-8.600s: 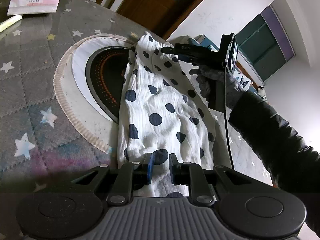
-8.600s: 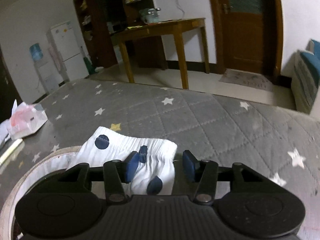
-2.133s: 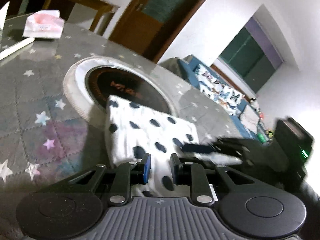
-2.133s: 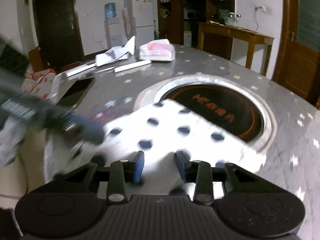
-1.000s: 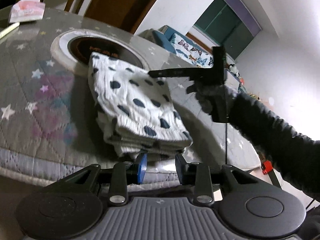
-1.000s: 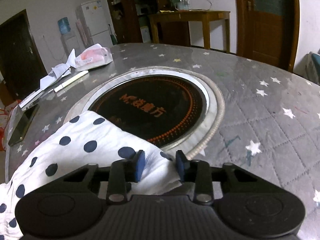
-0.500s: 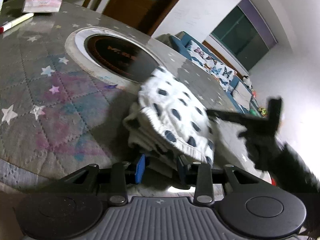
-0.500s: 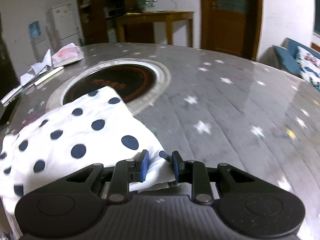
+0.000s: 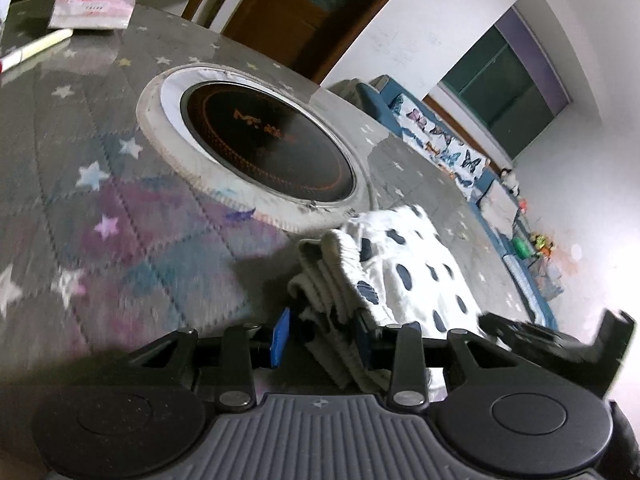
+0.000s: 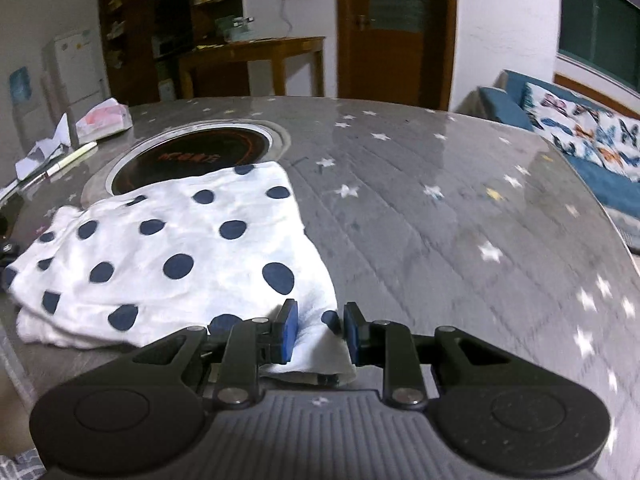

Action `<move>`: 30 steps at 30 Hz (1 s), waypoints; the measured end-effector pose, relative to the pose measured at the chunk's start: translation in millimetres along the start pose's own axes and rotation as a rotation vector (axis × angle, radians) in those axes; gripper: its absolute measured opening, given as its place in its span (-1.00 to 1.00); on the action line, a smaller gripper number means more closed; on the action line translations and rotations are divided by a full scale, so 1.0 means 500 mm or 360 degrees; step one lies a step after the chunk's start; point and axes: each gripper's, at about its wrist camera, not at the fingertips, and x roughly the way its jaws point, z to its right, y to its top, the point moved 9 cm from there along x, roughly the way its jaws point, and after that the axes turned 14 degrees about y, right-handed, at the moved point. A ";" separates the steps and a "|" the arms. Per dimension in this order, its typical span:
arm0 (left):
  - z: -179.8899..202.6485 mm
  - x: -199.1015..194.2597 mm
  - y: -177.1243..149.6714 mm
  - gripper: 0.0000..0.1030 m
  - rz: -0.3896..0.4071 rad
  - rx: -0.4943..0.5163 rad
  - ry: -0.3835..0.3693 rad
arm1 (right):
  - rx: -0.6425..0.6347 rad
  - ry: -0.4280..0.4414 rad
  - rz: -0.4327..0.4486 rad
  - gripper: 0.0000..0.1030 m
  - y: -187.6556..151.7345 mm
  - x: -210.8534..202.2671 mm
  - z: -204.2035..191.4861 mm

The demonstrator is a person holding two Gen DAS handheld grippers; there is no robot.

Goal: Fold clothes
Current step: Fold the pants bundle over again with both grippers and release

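A white garment with dark blue polka dots [image 9: 404,264] lies folded in several layers on the grey star-patterned table [image 9: 120,216], just right of the round cooktop. My left gripper [image 9: 322,338] has its jaws around the thick layered edge of the garment. In the right wrist view the same garment [image 10: 180,240] spreads to the left, and my right gripper [image 10: 318,338] is closed on its near corner. The right gripper's body [image 9: 560,344] shows blurred at the right edge of the left wrist view.
A round black induction cooktop [image 9: 264,140] with a white ring is set in the table. A pink tissue pack [image 9: 94,6] and a pen [image 9: 36,46] lie at the far left. A blue sofa with butterfly cushions [image 10: 580,136] stands beyond the table's right edge.
The folded garment has slid right across the table, off the cooktop, with both grippers at its ends. The left jaws have widened around the thick edge.
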 end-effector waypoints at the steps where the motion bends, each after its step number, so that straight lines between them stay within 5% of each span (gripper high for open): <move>1: 0.004 0.001 0.002 -0.26 0.0004 0.0025 0.0017 | 0.0014 -0.0003 0.0003 -0.53 -0.009 -0.010 -0.003; 12: 0.019 0.007 0.018 0.03 0.0041 0.0174 0.0148 | -0.0095 0.0040 0.0081 -0.48 0.031 -0.052 -0.065; 15: 0.018 0.005 0.016 0.12 0.0047 0.0179 0.0175 | -0.0183 0.0131 0.0088 -0.30 0.056 -0.031 -0.108; 30: 0.016 -0.003 0.017 0.55 0.0086 0.0219 0.0263 | -0.0408 0.0455 -0.0024 -0.26 0.088 0.114 -0.275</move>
